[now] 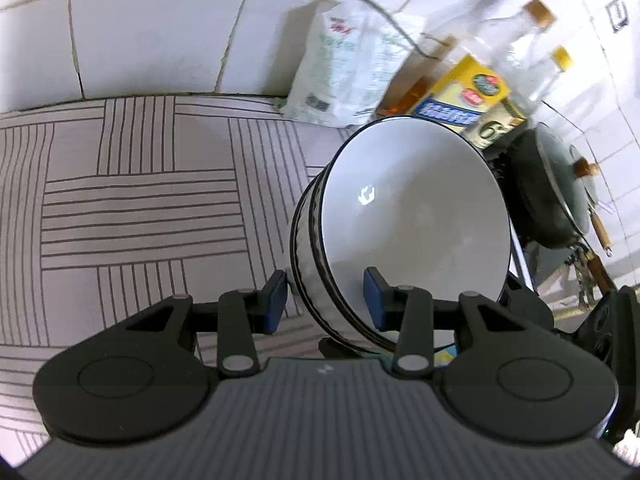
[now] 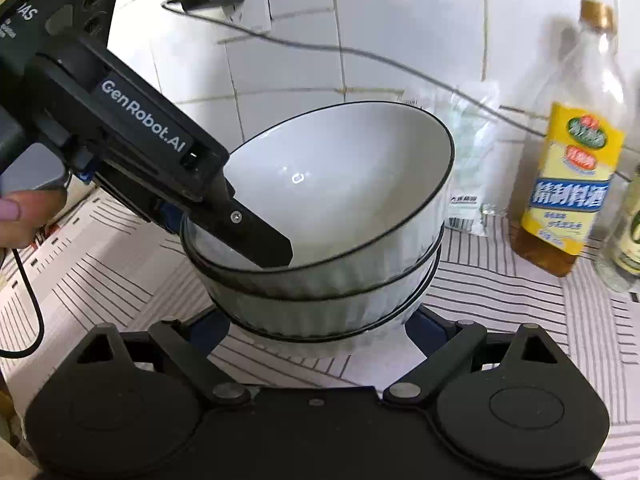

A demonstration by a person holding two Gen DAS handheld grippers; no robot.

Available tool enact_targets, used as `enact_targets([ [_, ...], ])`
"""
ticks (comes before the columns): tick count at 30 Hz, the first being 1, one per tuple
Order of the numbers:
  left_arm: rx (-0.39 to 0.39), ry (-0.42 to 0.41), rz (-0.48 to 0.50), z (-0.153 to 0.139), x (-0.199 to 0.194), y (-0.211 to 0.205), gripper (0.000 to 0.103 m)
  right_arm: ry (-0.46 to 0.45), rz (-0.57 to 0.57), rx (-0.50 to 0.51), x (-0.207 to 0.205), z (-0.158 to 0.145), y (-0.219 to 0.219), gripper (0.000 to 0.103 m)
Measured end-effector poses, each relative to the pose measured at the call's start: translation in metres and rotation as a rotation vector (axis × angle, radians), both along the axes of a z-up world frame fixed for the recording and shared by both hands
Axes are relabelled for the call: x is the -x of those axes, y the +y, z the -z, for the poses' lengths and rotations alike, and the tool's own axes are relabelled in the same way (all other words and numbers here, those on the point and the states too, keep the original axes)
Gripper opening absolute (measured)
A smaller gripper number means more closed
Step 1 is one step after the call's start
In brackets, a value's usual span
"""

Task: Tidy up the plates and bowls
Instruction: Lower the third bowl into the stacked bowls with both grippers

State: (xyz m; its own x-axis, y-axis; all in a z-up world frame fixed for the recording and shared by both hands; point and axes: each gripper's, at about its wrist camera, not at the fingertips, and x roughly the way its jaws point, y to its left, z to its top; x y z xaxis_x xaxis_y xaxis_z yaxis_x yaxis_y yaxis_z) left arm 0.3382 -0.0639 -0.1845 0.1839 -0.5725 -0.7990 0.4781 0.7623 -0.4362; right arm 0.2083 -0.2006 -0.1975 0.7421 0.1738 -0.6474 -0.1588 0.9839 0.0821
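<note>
Bowls (image 2: 332,216), stacked, sit clamped at the rim by the left gripper (image 1: 326,300). Right gripper (image 2: 320,328) spreads wide beneath them, whether pressing I cannot tell. Bottles (image 2: 568,168) and a bag (image 1: 344,68) crowd the wall behind.

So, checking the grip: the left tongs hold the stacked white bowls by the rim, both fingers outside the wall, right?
Not quite. The left tongs hold the stacked white bowls by the rim, but one finger sits inside the top bowl, the other outside the wall. The right wrist view shows it.
</note>
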Motion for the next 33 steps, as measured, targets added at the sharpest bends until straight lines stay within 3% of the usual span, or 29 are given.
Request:
enact_targets([
  [10,-0.055,-0.09,0.117,-0.057,0.054,0.011,0.039,-0.084,0.086,0.002,0.059,-0.043,0.031,0.096],
  [16,-0.05,-0.103,0.153,-0.071,0.087,0.024,0.039,-0.111,0.128,0.008,0.094,-0.055,0.044,0.096],
  [24,-0.039,-0.077,0.179,-0.063,0.126,0.033,0.039,-0.086,0.166,0.03,0.138,-0.055,0.053,0.096],
  [33,-0.057,-0.002,0.148,-0.037,0.142,0.035,0.04,-0.043,0.146,0.052,0.157,-0.037,0.057,0.096],
])
